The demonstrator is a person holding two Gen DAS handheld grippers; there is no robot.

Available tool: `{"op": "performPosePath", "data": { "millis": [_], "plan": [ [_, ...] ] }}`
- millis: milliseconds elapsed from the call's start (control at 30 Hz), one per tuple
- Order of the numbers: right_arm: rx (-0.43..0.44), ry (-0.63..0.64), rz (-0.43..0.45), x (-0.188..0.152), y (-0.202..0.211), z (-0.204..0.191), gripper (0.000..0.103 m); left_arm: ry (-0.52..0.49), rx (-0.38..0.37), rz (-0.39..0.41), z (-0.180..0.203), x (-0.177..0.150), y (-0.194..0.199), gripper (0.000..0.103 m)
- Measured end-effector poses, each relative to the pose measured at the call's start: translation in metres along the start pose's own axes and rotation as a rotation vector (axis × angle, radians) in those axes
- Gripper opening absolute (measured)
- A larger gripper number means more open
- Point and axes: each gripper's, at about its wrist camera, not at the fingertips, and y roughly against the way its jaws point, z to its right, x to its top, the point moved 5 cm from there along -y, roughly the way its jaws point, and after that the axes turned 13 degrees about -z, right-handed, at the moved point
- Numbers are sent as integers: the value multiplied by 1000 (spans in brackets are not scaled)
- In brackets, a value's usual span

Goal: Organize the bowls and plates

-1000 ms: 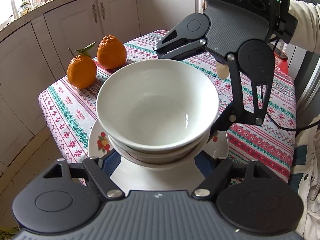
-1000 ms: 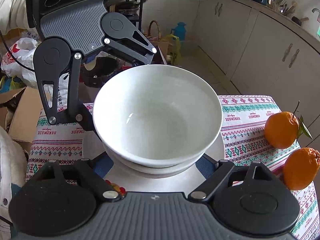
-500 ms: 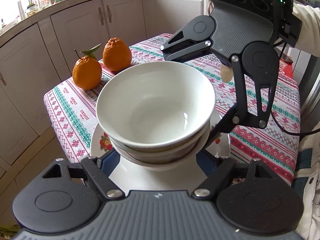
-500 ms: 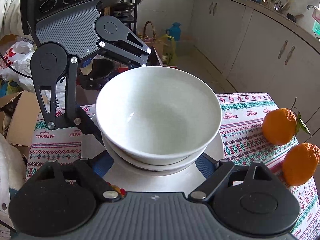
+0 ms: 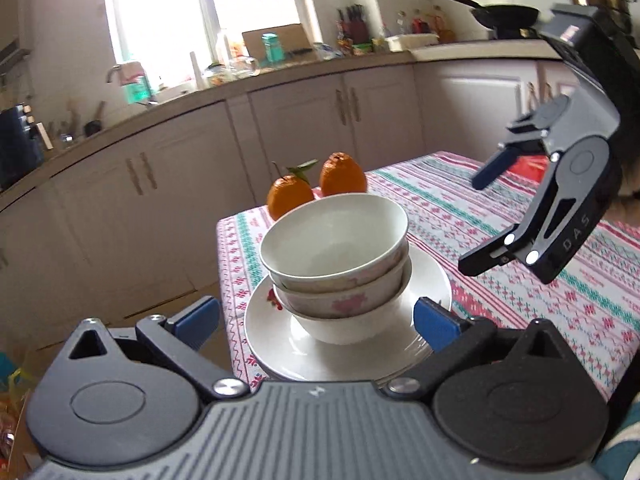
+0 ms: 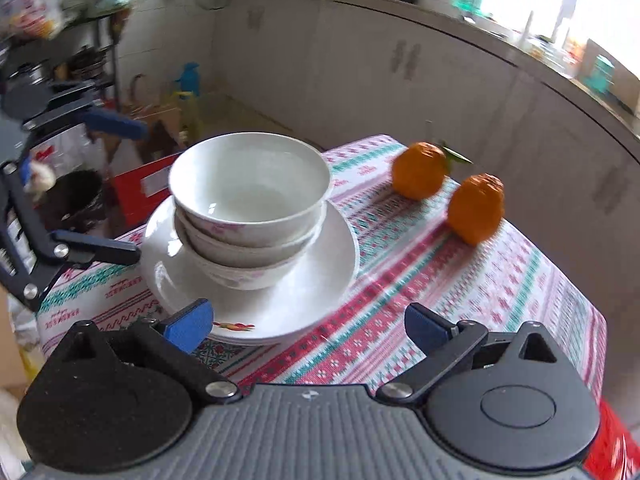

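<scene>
Three white bowls [image 5: 334,236] [image 6: 248,184] sit nested on a pile of white plates [image 5: 272,332] [image 6: 320,280] near the corner of the table. My left gripper [image 5: 316,324] [image 6: 120,188] is drawn back on one side of the pile. Its jaws are opening wide and its blue pads [image 5: 196,320] touch nothing. My right gripper [image 6: 310,325] [image 5: 486,214] is drawn back on the opposite side. Its jaws are also opening, and nothing lies between its pads [image 6: 428,326]. The stack stands free ahead of both.
Two oranges [image 5: 290,196] [image 6: 476,214] lie on the patterned tablecloth [image 5: 520,280] beyond the pile. The table's corner and edge fall off close to the plates. White kitchen cabinets [image 5: 180,184] run behind. A red box [image 6: 140,188] and clutter sit on the floor.
Both grippers have pulled back from the bowl stack and their jaws have spread wide. The bowls now look smaller and stay on the plates.
</scene>
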Motion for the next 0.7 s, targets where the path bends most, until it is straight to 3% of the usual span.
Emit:
{"op": "performPosePath", "data": {
  "millis": [167, 267, 367, 533, 700],
  "plan": [
    [-122, -239, 43, -29, 27, 4, 103, 285, 19, -64, 12, -2, 23, 102],
    [-133, -339, 79, -43, 45, 2, 103, 386, 101, -110, 17, 0, 32, 102],
    [-131, -375, 101, -56, 62, -6, 103, 399, 190, -109, 25, 1, 46, 102],
    [-198, -373, 135, -67, 81, -13, 103, 402, 213, -107, 39, 0, 61, 102],
    [-201, -379, 151, -72, 89, -14, 103, 408, 229, -109, 44, 0, 67, 102]
  ]
}}
